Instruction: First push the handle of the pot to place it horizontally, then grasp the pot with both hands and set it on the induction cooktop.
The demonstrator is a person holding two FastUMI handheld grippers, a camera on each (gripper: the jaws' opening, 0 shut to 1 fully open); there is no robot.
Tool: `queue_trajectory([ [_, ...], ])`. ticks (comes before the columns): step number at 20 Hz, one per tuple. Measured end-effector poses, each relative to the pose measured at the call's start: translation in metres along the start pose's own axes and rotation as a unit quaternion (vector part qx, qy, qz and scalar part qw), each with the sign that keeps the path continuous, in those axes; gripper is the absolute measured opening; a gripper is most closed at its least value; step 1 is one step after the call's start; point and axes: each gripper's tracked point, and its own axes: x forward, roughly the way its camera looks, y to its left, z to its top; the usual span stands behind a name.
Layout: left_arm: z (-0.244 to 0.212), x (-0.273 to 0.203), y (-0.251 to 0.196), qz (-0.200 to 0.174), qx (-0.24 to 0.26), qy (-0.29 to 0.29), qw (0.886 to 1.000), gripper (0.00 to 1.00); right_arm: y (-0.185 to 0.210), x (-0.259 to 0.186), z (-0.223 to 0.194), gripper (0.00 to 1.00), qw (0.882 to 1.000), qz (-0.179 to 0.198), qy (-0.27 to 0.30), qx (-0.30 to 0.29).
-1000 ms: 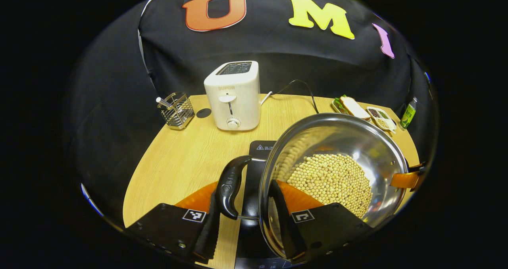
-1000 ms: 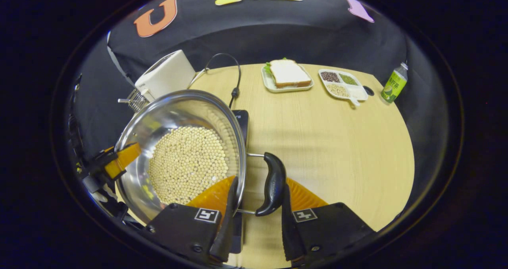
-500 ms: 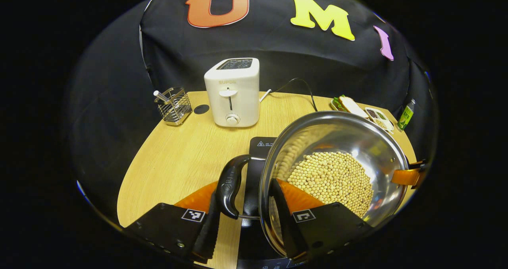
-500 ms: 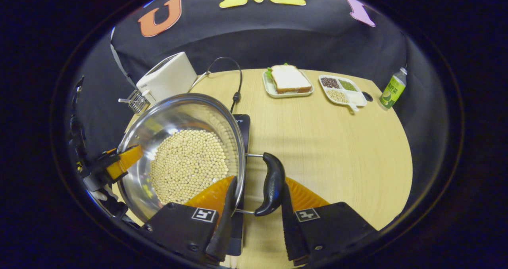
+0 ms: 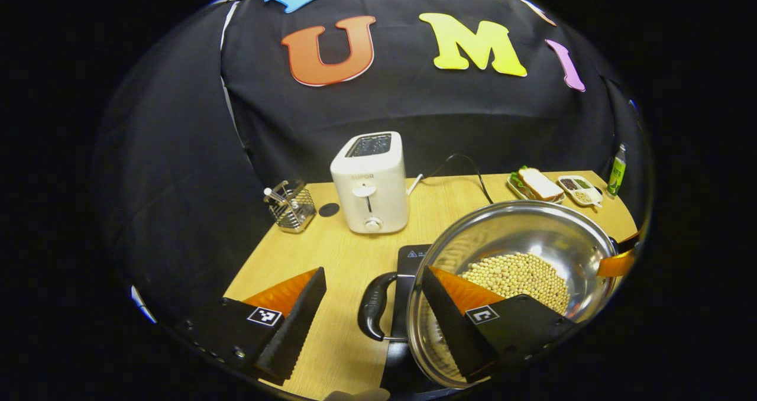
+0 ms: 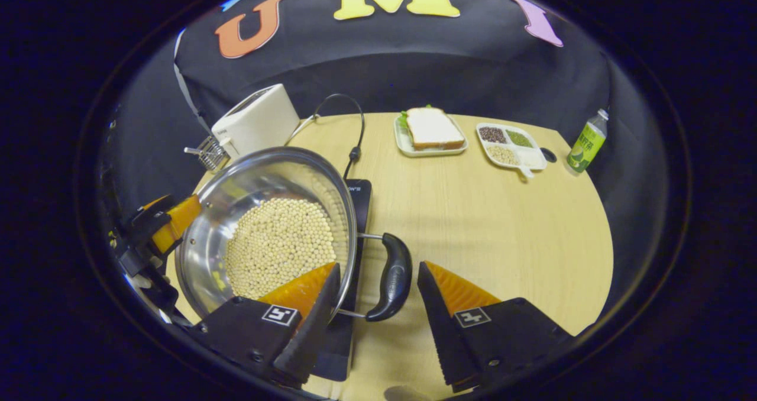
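Nearest in the left gripper view, at six o'clock, left gripper (image 5: 369,321) with jaws spread wide, nothing clamped, straddling the pot's black curved side handle (image 5: 372,305) without touching it. Just beyond, toward four o'clock, round shiny steel pot (image 5: 514,283) holding pale round beans (image 5: 520,277), resting on flat black induction cooktop (image 5: 411,256). In the right gripper view, at six o'clock, right gripper (image 6: 378,303) likewise wide apart and empty-handed, the pot's other black handle (image 6: 390,278) lying loose between the fingers. Farther, toward eleven o'clock in the left gripper view, wire cutlery basket (image 5: 290,206) and white boxy toaster (image 5: 371,182) on pale wooden table (image 5: 319,253). Toward one o'clock in the right gripper view, sandwich on rectangular white plate (image 6: 430,130), divided white tray of grains (image 6: 512,145), green plastic bottle (image 6: 586,139).
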Motion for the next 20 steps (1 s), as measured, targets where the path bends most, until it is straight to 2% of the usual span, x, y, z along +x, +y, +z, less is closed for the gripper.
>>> queue_trajectory([
  [1, 0.002, -0.003, 0.004, 0.007, 0.000, -0.004, 1.000, 0.97, 0.000, -0.004, 0.003, 0.91, 1.000, 0.003, -0.009, -0.006],
  [3, 0.008, -0.012, 0.010, 0.022, 0.004, -0.013, 1.000, 0.97, -0.005, -0.016, 0.011, 0.91, 0.999, 0.004, -0.026, -0.020],
  [4, 0.011, -0.018, 0.012, 0.027, 0.005, -0.017, 0.999, 0.96, -0.009, -0.023, 0.016, 0.87, 0.999, 0.001, -0.038, -0.029],
  [7, 0.022, -0.037, 0.011, 0.035, 0.006, -0.036, 0.999, 0.97, -0.021, -0.047, 0.026, 0.91, 0.996, -0.007, -0.069, -0.052],
  [8, 0.027, -0.045, 0.010, 0.036, 0.008, -0.043, 0.998, 0.97, -0.026, -0.056, 0.029, 0.87, 0.995, -0.007, -0.078, -0.054],
  [9, 0.032, -0.053, 0.008, 0.038, 0.010, -0.052, 0.998, 0.97, -0.031, -0.064, 0.032, 0.91, 0.995, -0.008, -0.084, -0.051],
  [10, 0.040, -0.062, 0.004, 0.037, 0.014, -0.061, 0.997, 0.96, -0.036, -0.072, 0.034, 0.87, 0.995, -0.008, -0.091, -0.049],
  [12, 0.050, -0.080, -0.004, 0.038, 0.019, -0.074, 0.996, 0.96, -0.046, -0.089, 0.039, 0.91, 0.994, -0.007, -0.104, -0.043],
  [14, 0.066, -0.107, -0.019, 0.029, 0.013, -0.093, 0.995, 0.96, -0.056, -0.107, 0.042, 0.91, 0.992, -0.007, -0.121, -0.042],
  [15, 0.073, -0.119, -0.024, 0.029, 0.010, -0.103, 0.994, 0.96, -0.059, -0.119, 0.043, 0.88, 0.991, -0.005, -0.130, -0.043],
  [16, 0.080, -0.133, -0.031, 0.027, 0.005, -0.114, 0.993, 0.96, -0.064, -0.131, 0.046, 0.90, 0.989, -0.005, -0.143, -0.043],
  [17, 0.087, -0.145, -0.040, 0.019, -0.001, -0.124, 0.992, 0.96, -0.070, -0.146, 0.050, 0.87, 0.987, -0.006, -0.157, -0.043],
  [20, 0.112, -0.190, -0.072, -0.001, 0.002, -0.162, 0.987, 0.96, -0.088, -0.199, 0.064, 0.87, 0.977, -0.007, -0.207, -0.042],
])
